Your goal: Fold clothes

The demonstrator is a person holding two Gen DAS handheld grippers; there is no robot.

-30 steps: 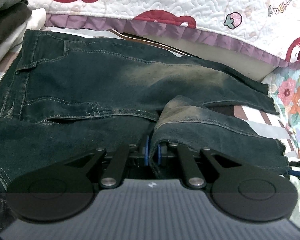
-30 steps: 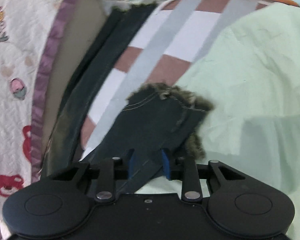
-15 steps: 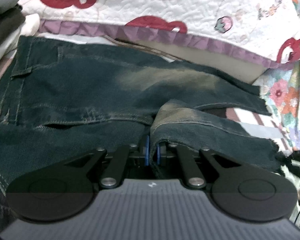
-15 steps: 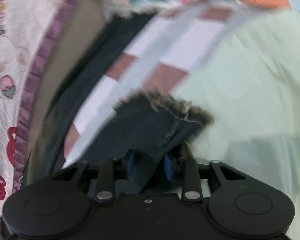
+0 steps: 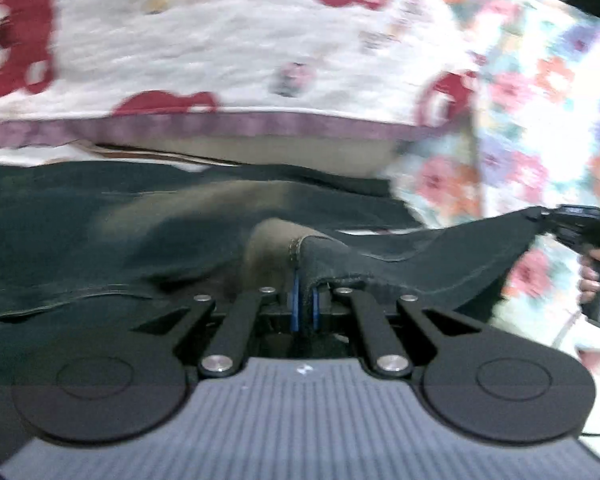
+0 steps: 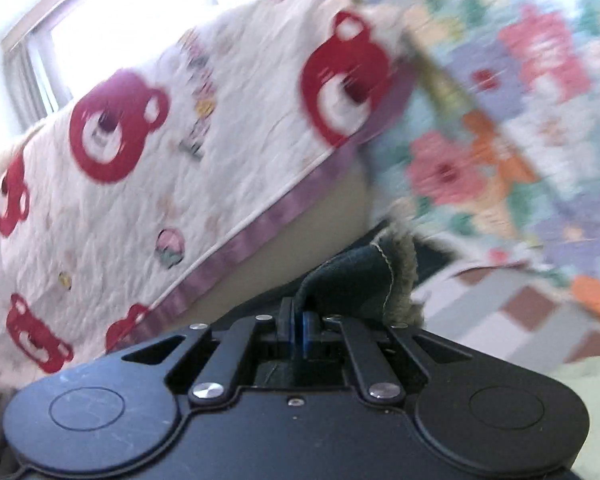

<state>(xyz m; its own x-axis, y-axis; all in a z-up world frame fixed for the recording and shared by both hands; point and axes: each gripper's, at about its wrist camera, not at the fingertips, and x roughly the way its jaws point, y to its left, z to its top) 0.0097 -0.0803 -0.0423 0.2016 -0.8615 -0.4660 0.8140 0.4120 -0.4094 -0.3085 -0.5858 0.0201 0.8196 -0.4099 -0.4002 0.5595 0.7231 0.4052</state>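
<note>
The scene is a bed, with a white quilt [image 5: 228, 52] printed with red bears and edged by a purple band behind, and a flowered blanket [image 5: 540, 128] to the right. On the bed lie dark jeans [image 5: 80, 232], spread out from left to right in the left wrist view.

The left gripper [image 5: 305, 304] is clamped on a fold of the near leg, about at its middle. The right gripper [image 6: 299, 326] is pinched on the frayed hem [image 6: 400, 280] of the same leg; in the left view it appears at the far right [image 5: 572, 224], with the person's fingers [image 5: 590, 284] around its handle. Between the two grippers the leg hangs as a stretched band, lifted off the bed.

So the long axis of the leg runs from the left gripper out to the right one, and the waist part lies to the left. The fold probably needs the hem carried leftward over the other leg; the right hand, holding the free end, has the longer way to go.
</note>
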